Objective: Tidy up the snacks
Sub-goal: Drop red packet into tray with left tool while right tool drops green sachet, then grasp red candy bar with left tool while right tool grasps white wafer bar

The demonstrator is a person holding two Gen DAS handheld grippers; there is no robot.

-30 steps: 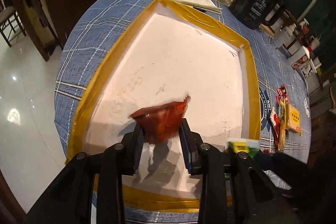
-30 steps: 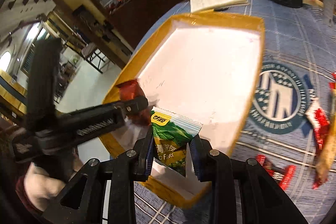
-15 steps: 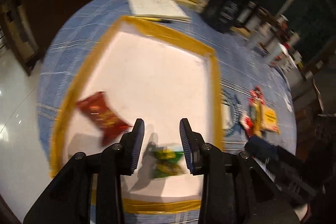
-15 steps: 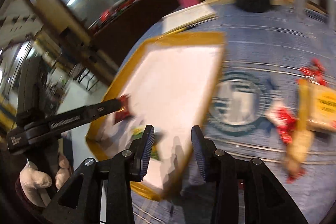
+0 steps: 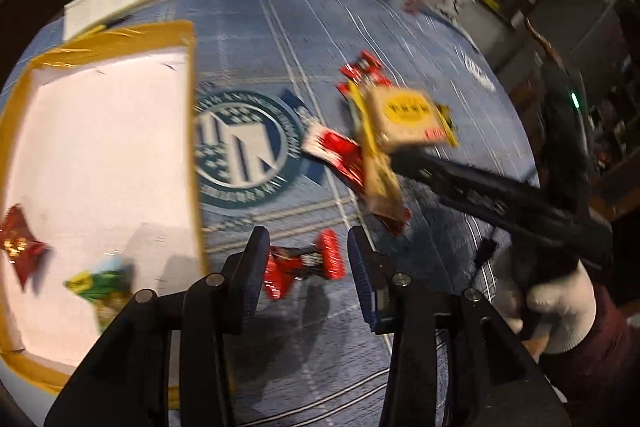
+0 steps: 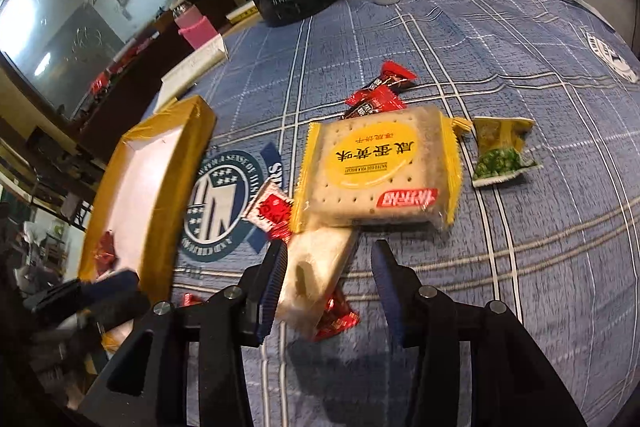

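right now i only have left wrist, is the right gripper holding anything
Observer: No. The right gripper is open and its jaws have just been opening. A pale wrapped snack lies on the cloth below, between them, not pinched.
Operator: ok and whats the green bit behind the yellow biscuit pack, its a blur here
Observer: A green pea packet, lying flat on the cloth beside the far end of the yellow biscuit pack.
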